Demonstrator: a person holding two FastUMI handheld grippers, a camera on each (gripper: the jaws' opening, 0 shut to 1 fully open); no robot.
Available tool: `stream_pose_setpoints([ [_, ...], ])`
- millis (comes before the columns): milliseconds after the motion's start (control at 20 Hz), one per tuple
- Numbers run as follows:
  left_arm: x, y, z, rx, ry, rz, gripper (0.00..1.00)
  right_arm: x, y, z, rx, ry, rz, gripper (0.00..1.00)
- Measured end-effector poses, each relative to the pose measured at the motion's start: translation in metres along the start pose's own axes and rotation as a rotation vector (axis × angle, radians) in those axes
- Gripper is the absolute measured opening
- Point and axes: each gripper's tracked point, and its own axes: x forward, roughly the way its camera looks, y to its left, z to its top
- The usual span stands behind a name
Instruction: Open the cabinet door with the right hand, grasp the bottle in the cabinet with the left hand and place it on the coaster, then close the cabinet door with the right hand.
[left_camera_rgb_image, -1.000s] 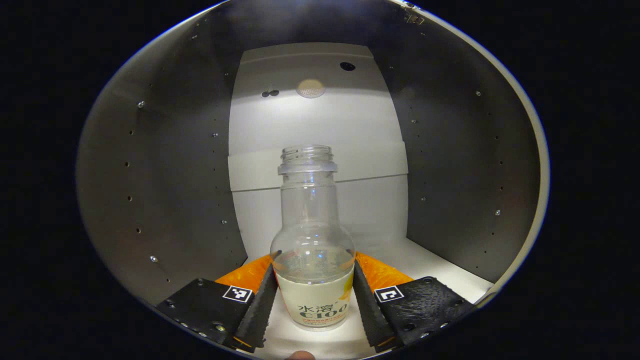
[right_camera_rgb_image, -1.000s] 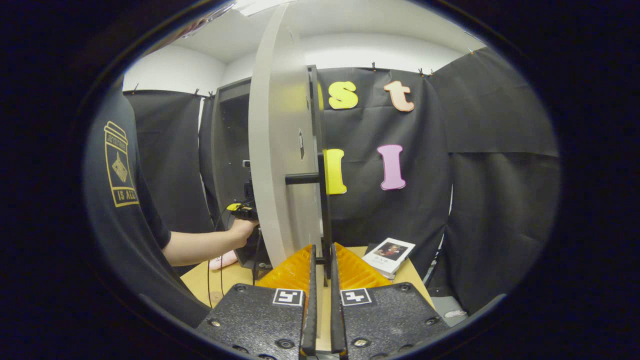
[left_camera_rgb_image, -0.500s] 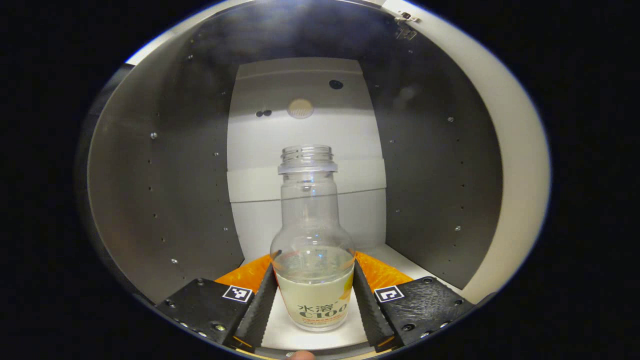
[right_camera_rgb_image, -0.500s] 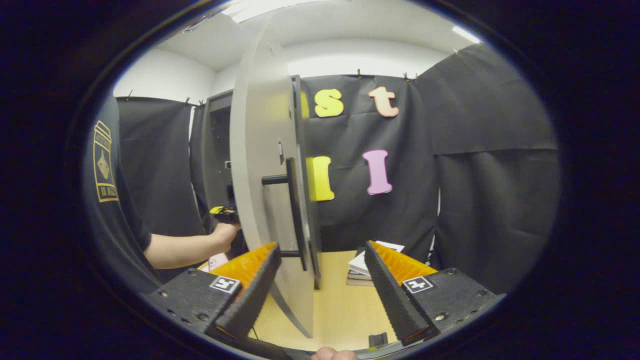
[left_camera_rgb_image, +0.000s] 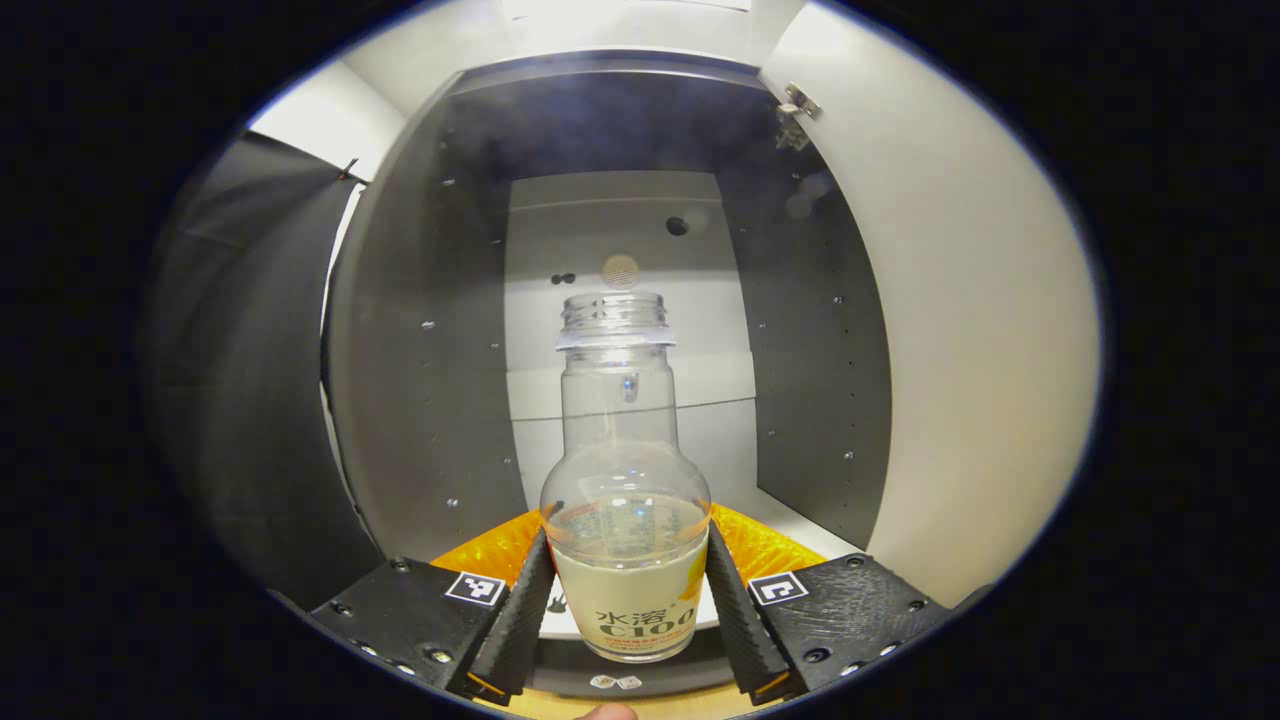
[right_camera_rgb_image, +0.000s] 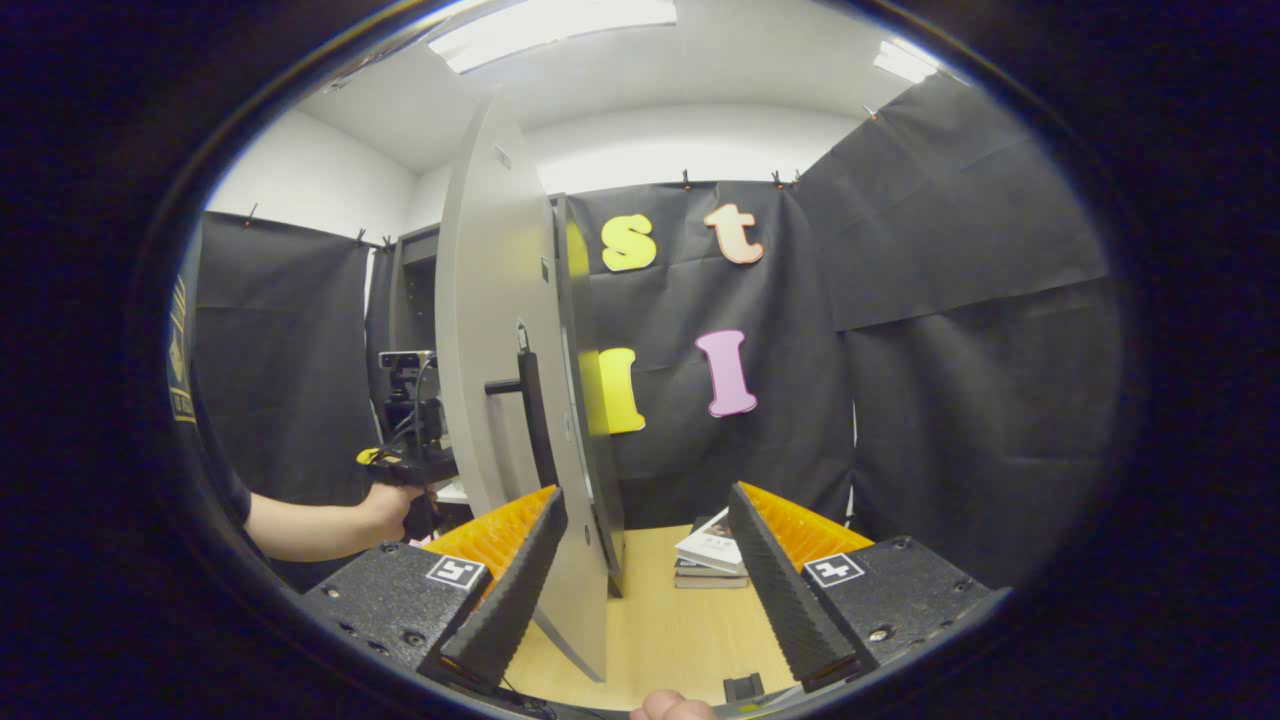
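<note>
A clear glass bottle (left_camera_rgb_image: 622, 470) with no cap, a pale label and some pale liquid stands upright between my left gripper's fingers. The left gripper (left_camera_rgb_image: 625, 620) is shut on its lower body, in front of the cabinet (left_camera_rgb_image: 440, 380) mouth. The open cabinet door (left_camera_rgb_image: 980, 340) stands to the right of it. In the right gripper view the door (right_camera_rgb_image: 490, 350) is seen edge-on, with its dark bar handle (right_camera_rgb_image: 530, 420) facing my way. My right gripper (right_camera_rgb_image: 645, 590) is open just short of the door, with nothing between its fingers.
A person's hand (right_camera_rgb_image: 385, 500) and forearm hold the other device left of the door. A short stack of books (right_camera_rgb_image: 710, 550) lies on the wooden table (right_camera_rgb_image: 660, 630) beyond the right gripper. The cabinet's grey side walls and pale back panel (left_camera_rgb_image: 620, 250) are behind the bottle.
The left gripper has drawn back out of the cabinet with the bottle in it. The right gripper let go of the door handle, opened, and moved away from the door.
</note>
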Motion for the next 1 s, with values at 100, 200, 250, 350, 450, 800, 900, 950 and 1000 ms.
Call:
stream_pose_setpoints([
  [100,-0.022,0.019,-0.006,-0.019,-0.015,0.037,0.71,0.003,-0.001,-0.006,-0.012,-0.019,-0.009,0.98],
  [200,-0.044,0.037,-0.017,-0.017,-0.018,0.064,0.69,0.006,-0.003,-0.024,-0.015,0.004,-0.025,1.0],
  [250,-0.053,0.047,-0.024,-0.005,-0.013,0.076,0.69,0.01,-0.005,-0.032,-0.01,0.015,-0.041,1.0],
  [350,-0.072,0.069,-0.038,0.028,-0.002,0.105,0.69,0.015,-0.016,-0.045,0.003,0.03,-0.094,1.0],
  [450,-0.089,0.085,-0.057,0.045,0.024,0.129,0.69,0.02,-0.032,-0.065,0.02,0.057,-0.162,0.98],
  [800,-0.143,0.113,-0.145,-0.018,0.122,0.15,0.69,0.037,-0.073,-0.165,0.244,0.322,-0.34,0.99],
  [900,-0.154,0.121,-0.175,-0.007,0.138,0.169,0.69,0.037,-0.078,-0.184,0.268,0.372,-0.371,1.0],
  [950,-0.155,0.124,-0.191,-0.003,0.146,0.179,0.69,0.038,-0.082,-0.191,0.263,0.391,-0.389,1.0],
  [1000,-0.16,0.126,-0.208,-0.003,0.157,0.187,0.7,0.038,-0.086,-0.202,0.248,0.421,-0.405,1.0],
])
